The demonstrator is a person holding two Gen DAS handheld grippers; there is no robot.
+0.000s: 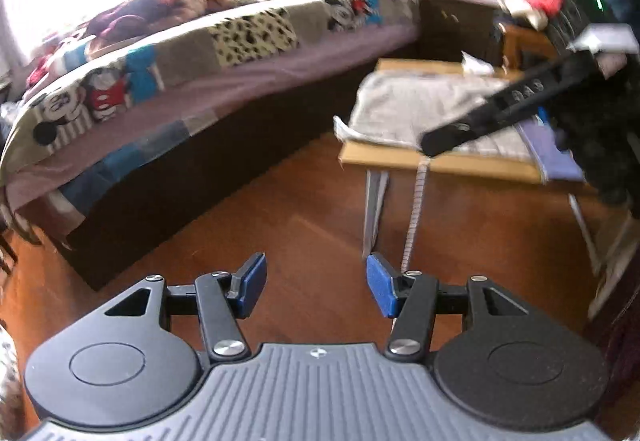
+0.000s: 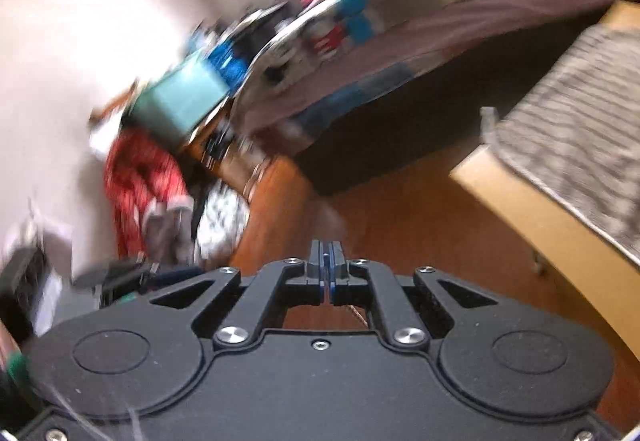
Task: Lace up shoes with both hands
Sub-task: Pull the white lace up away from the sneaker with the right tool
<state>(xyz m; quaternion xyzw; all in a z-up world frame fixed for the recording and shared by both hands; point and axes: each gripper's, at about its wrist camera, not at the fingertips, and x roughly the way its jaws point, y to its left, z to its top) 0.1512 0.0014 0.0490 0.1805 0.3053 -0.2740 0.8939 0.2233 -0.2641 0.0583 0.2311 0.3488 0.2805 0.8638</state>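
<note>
Presently: left gripper (image 1: 316, 287), jaws wide apart, holding nothing, low over the floor (image 1: 280, 209). Right gripper (image 1: 430, 147), jaws pressed together on a patterned lace (image 1: 414, 213), drawn taut downward (presumably to pull slack through). Shoe: not in view. Table (image 1: 440, 161) behind.
</note>
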